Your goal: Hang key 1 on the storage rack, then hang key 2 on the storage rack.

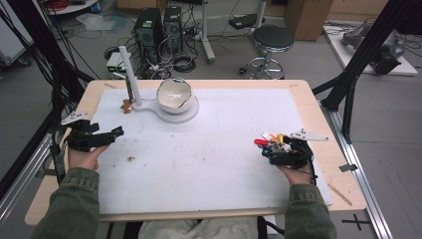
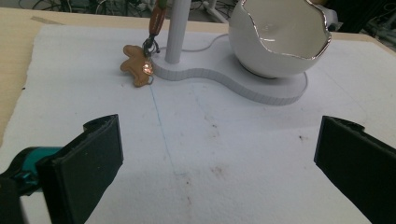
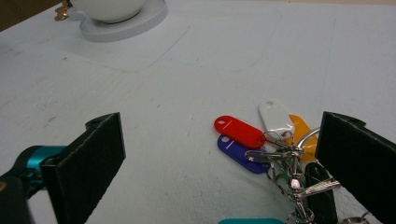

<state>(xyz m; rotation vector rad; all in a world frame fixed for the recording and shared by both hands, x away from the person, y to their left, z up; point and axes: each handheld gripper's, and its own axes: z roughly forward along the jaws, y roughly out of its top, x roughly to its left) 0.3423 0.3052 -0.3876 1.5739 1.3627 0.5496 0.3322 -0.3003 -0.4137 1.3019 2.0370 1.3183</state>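
White foam board covered your table, with computer towers and a stool on the floor beyond it. Your right gripper stood with its jaws wide apart, empty, right at the bunch of key tags. The bunch lay just ahead of it and toward its right jaw, the tags fanning away from the ring toward the far edge of the board. Your left gripper, also spread and empty, sat well apart from the bunch across the board, so the right hand was clearly the nearer one.

From above, the tags were a small coloured blur. Your right gripper view separated them: red tag, blue tag, white tag and the metal clasp. Your left gripper view instead faced the white stand, its egg-shaped bowl and a gingerbread charm hanging by the post.
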